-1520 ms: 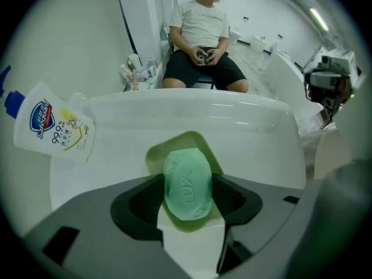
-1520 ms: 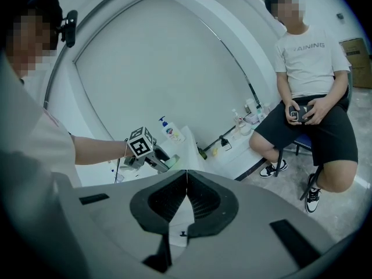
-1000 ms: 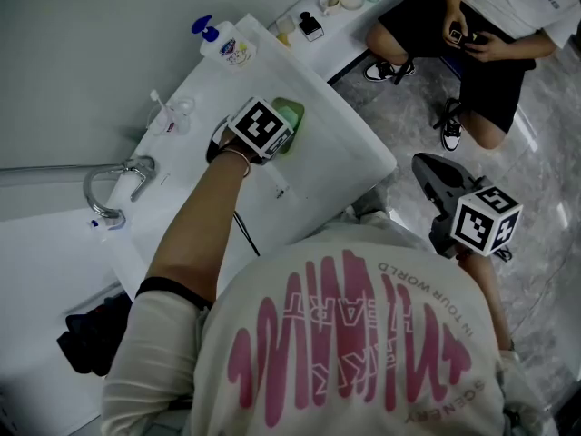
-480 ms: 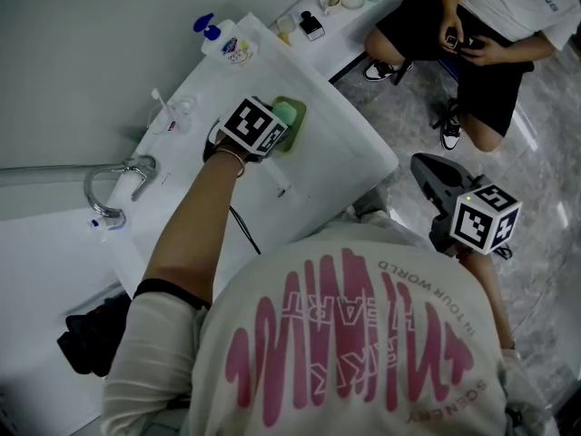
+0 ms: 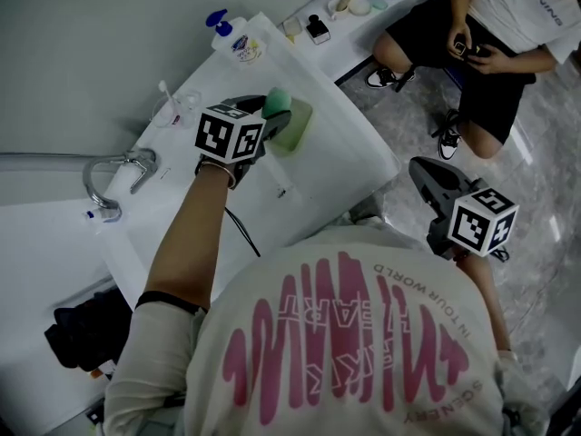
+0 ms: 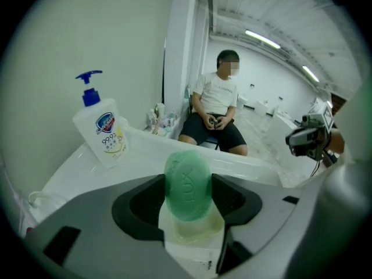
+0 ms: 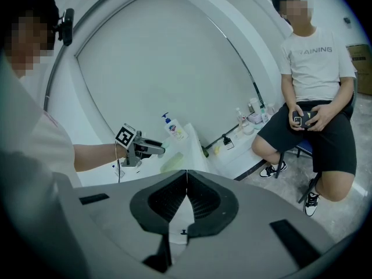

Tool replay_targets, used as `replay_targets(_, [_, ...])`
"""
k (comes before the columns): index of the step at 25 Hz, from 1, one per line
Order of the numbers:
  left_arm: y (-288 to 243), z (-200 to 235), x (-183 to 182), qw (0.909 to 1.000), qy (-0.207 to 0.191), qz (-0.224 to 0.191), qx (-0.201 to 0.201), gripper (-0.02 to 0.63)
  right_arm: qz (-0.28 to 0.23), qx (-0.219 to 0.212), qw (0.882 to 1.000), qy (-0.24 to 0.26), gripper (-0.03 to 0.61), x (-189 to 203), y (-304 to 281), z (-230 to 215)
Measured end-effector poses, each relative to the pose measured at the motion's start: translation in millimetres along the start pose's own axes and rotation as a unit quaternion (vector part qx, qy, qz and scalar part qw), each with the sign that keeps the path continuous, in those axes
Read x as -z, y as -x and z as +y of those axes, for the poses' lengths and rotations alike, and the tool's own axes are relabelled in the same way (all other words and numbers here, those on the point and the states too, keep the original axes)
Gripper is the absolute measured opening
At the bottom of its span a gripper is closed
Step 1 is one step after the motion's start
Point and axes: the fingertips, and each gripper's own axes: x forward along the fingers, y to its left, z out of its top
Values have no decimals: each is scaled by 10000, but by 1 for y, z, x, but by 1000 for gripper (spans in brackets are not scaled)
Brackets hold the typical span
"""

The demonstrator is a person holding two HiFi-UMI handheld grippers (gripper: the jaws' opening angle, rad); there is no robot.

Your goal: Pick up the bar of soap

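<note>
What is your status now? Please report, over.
Left hand-held gripper shut on soap bar, above its dish. Right hand-held gripper shut, empty. Pump bottle stands apart; nothing blocks.

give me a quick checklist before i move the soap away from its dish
1. Soap held by the left hand-held gripper: ok, the pads press on both its sides.
2. Soap clear of the dish: cannot tell, the dish shows right beneath it.
3. Pump bottle out of the way: ok, it stands upright, apart from the soap.
4. Right hand-held gripper free: ok, jaws together, nothing between them, away from the counter.
</note>
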Motion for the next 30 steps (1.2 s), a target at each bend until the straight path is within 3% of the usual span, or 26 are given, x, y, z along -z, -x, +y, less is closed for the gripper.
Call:
replay_targets(4, [29,-3,-21,9939,500,-972,124,258,24,-71,9999,151,14,-5,-6,8])
replay_targets(7, [58,-13,-40,9830,546,-1743,202,258,-146,-182,9994,263,14,-18,-7,15])
replay_targets(13, [126,-35,-69,9422,976,-3148,605,259,-475,-514,9961,544,14,-54,-16,38])
replay_targets(16, [161,-44,-71,9167,1231,-3721,780,259,-570,-689,9935,703,13,-66,-20,55])
replay_targets(22, [215,-55,-59,8535,1602,-4820,1162,259,-761,-1054,9874,904,14,-82,-29,82])
replay_targets(30, [238,-65,-23,7787,1915,-5708,1766,259,-876,-1639,9782,929,13,-84,-38,112])
